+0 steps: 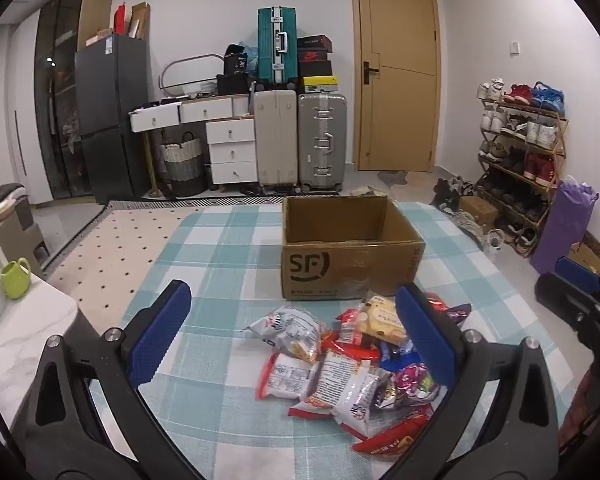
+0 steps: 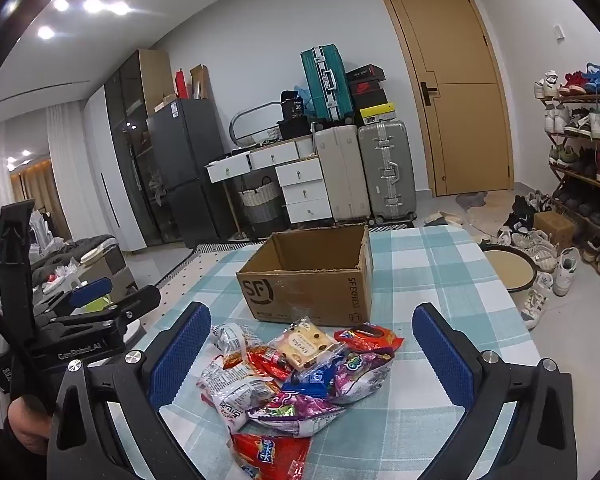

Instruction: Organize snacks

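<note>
On table: snacks [image 1: 352, 368] piled on check cloth, just in front of box [image 1: 348, 248].
Box: open, upright.
L tool [image 1: 296, 340]: released, wide, above pile.
R tool [image 2: 312, 356]: released, wide, nothing gripped.

The box [image 1: 350, 268] bears "SF" on its near face and "SF EXPRESS" on its right side [image 2: 354, 294]. The left gripper [image 2: 82, 354] reads "GenRobot.AI". Snack packet print is too small to read.
</note>
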The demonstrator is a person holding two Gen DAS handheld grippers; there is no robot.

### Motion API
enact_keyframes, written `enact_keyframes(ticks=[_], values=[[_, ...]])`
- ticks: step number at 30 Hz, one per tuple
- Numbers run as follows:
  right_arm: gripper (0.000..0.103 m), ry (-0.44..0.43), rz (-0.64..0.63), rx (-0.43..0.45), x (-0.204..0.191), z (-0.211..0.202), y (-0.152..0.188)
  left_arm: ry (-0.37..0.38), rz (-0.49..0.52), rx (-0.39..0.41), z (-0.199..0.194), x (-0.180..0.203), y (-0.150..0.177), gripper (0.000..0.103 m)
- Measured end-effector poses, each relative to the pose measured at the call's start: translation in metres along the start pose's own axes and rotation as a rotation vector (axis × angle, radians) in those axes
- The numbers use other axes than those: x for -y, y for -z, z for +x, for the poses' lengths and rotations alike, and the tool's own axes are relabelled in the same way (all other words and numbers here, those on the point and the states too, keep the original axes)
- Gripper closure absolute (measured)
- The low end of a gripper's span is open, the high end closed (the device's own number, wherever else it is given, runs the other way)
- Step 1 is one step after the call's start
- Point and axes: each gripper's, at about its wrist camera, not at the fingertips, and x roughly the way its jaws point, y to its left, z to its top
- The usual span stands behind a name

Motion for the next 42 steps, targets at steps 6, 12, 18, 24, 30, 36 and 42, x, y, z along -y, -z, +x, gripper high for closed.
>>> enact_keyframes(ticks=[6, 12, 18, 24, 30, 36, 42], values=[[0.000, -0.035, 0.015, -0.012, 0.003, -0.002, 0.000, 0.002, -0.005, -0.006, 0.000, 0.000, 0.008, 0.001], [0.000, -0.049, 0.029, 0.001, 0.023, -0.011, 0.002, 0.018, -0.014, -0.034, 0.004, 0.000, 0.005, 0.001], [0.000, 0.002, -0.015, -0.011, -0.002, -0.002, -0.002, 0.029, -0.021, -0.035, 0.005, -0.003, 0.006, 0.001], [0.000, 0.010, -0.012, -0.004, 0.000, -0.006, -0.004, 0.037, -0.028, -0.042, 0.007, -0.005, 0.007, 0.001], [0.000, 0.009, -0.007, -0.007, 0.001, -0.003, -0.001, 0.043, -0.029, -0.021, 0.006, -0.007, 0.008, 0.001], [0.000, 0.014, 0.005, -0.012, 0.002, 0.000, 0.000, 0.045, -0.029, -0.017, 0.002, -0.005, 0.009, 0.001], [0.000, 0.016, 0.003, -0.012, 0.003, 0.000, 0.001, 0.045, -0.031, -0.028, 0.001, -0.004, 0.009, 0.001]])
